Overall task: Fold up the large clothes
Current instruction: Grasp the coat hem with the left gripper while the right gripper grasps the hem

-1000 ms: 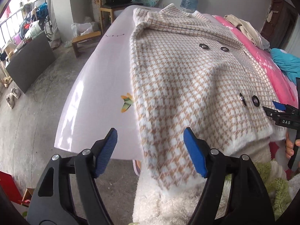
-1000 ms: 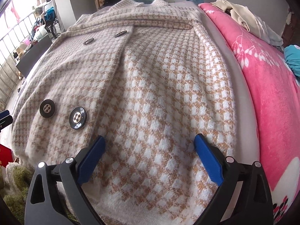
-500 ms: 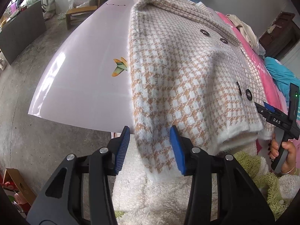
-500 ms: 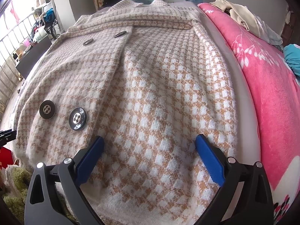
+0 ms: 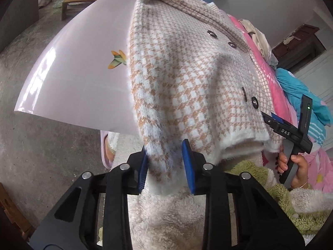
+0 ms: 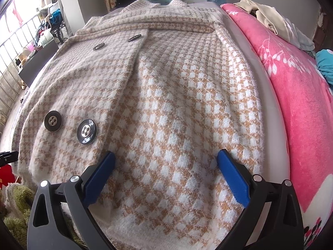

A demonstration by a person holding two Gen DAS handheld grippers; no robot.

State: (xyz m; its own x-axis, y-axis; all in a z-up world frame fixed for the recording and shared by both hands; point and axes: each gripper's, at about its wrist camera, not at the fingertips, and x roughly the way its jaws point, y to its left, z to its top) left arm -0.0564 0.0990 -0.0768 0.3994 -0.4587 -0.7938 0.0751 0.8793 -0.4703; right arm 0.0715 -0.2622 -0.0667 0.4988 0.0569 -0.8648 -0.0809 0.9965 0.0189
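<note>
The houndstooth coat [image 5: 187,79] lies flat on the pale table [image 5: 79,66], collar far and hem near, its long axis running away from both tools: the left gripper [image 5: 167,164] pinches its hanging lower corner, while the right gripper [image 6: 166,179], fingers spread, straddles the hem.

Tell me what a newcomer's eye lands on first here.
The houndstooth coat fills both views, spread on a glossy pale table, big dark buttons near its hem. The left gripper pinches the coat's hanging corner; the right gripper hangs open over the hem. A hot-pink blanket lies to the right.
</note>
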